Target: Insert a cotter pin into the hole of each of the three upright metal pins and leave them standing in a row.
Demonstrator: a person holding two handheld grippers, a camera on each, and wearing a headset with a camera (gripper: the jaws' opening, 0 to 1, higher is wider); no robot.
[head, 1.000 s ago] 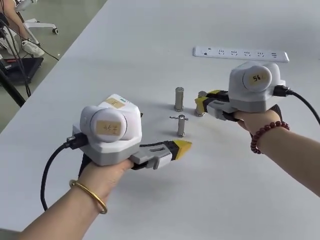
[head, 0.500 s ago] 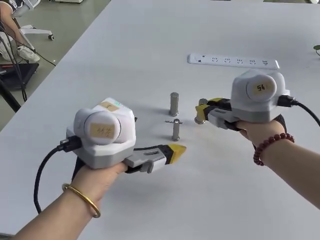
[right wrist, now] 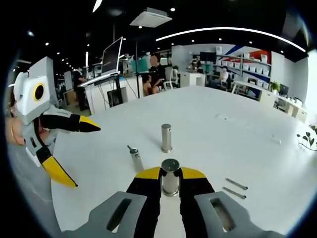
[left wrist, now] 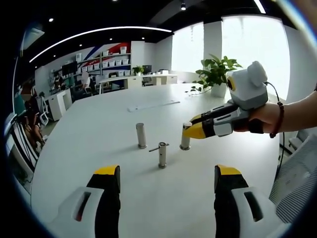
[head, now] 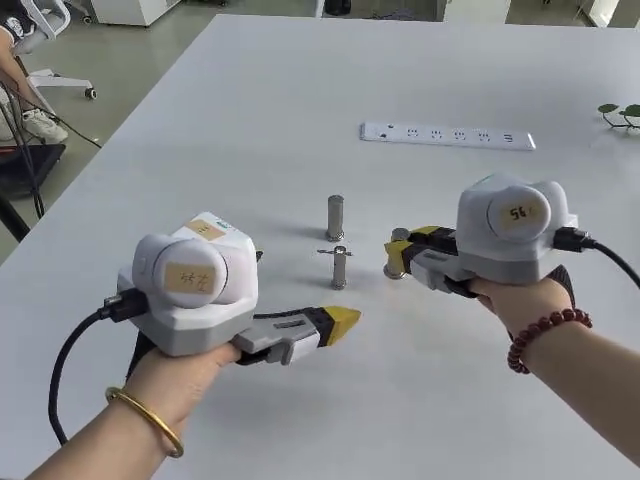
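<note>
Right hand-held gripper (right wrist: 170, 174) clamps bare metal pin (right wrist: 170, 166) upright, prob. steadying for cotter pin (right wrist: 236, 184); left hand-held gripper (left wrist: 167, 171) released, free.

bright even light | soft faint shadows | sharp focus | fisheye edges curved

White table (head: 300, 80), power strip (head: 447, 134), potted plant (left wrist: 214, 74), ceiling light strip (right wrist: 228, 29)

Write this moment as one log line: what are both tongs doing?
left tongs: open, empty | right tongs: shut on end pin | middle pin: cotter pin in | far pin: bare
</note>
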